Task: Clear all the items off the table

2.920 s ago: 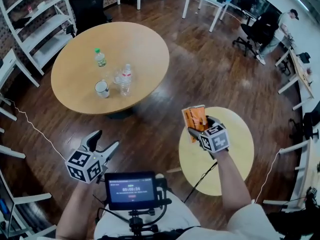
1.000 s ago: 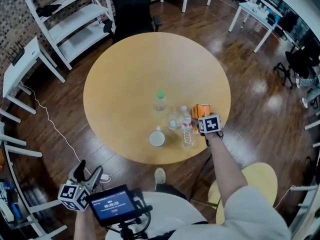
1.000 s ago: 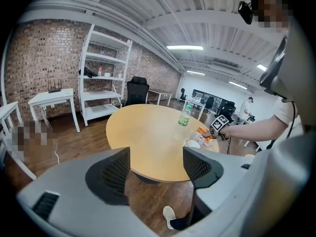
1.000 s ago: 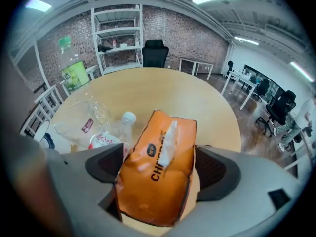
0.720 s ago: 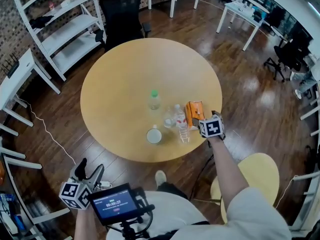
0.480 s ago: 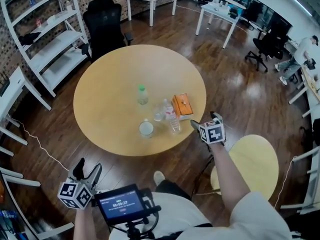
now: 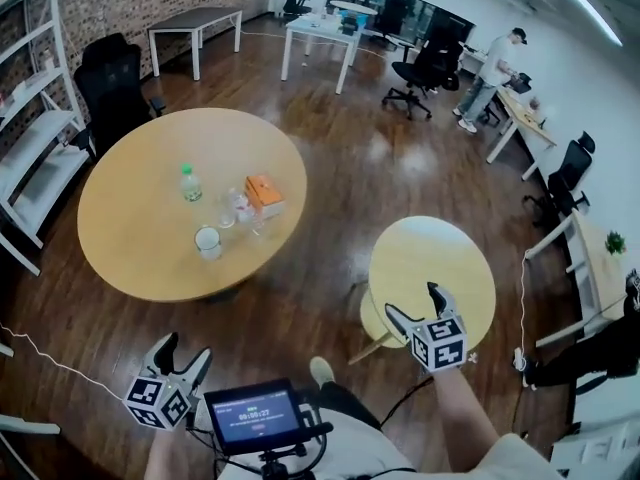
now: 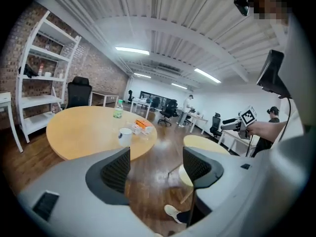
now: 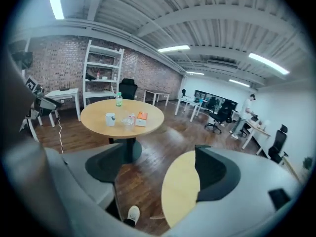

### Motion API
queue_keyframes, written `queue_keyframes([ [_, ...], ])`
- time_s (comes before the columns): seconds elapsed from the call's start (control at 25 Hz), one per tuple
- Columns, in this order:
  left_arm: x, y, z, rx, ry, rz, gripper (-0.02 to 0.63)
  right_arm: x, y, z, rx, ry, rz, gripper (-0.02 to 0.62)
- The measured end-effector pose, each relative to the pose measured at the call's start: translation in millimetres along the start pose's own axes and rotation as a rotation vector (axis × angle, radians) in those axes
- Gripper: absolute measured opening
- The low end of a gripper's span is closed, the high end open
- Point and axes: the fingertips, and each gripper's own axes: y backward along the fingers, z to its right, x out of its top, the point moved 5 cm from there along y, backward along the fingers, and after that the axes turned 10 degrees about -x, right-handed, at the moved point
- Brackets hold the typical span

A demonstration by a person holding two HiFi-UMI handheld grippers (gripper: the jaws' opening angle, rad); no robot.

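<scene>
On the large round wooden table point(image 7: 150, 248) stand a green-capped bottle point(image 7: 190, 183), a clear glass point(image 7: 225, 211), a clear water bottle point(image 7: 242, 211) and a white mug point(image 7: 207, 241). An orange box point(image 7: 265, 194) lies flat beside them. My right gripper point(image 7: 412, 304) hovers open and empty at the near edge of the small round table point(image 7: 450, 263), well away from those items. My left gripper point(image 7: 185, 351) is low at the bottom left, open and empty, off the big table. The left gripper view shows the mug point(image 8: 124, 136) and box point(image 8: 144, 126) far beyond its jaws.
A black office chair point(image 7: 112, 88) and white shelving point(image 7: 30, 158) stand behind the big table. Dark wooden floor point(image 7: 320, 218) separates the two tables. White desks, chairs and a person point(image 7: 490, 66) are far off. A monitor point(image 7: 255, 417) is mounted in front of my body.
My right gripper let go of the orange box on the big table and drew back right to the small table. The left gripper stayed low. My view swung to the right.
</scene>
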Motion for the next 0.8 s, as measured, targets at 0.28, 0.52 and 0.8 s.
queue_keyframes([
  [0.28,-8,-38,90,-0.179,-0.056,-0.064,0.337,-96,116,69,-0.126,-0.177,-0.045,0.465],
  [0.52,-13,-106,217,-0.340,-0.101,-0.085,0.339,-155,191,132,-0.158,-0.250,-0.047,0.465],
  [0.8,-43,-157,372,-0.409,-0.125,-0.099,0.339,-212,250,203,-0.163,-0.261,0.010,0.465],
])
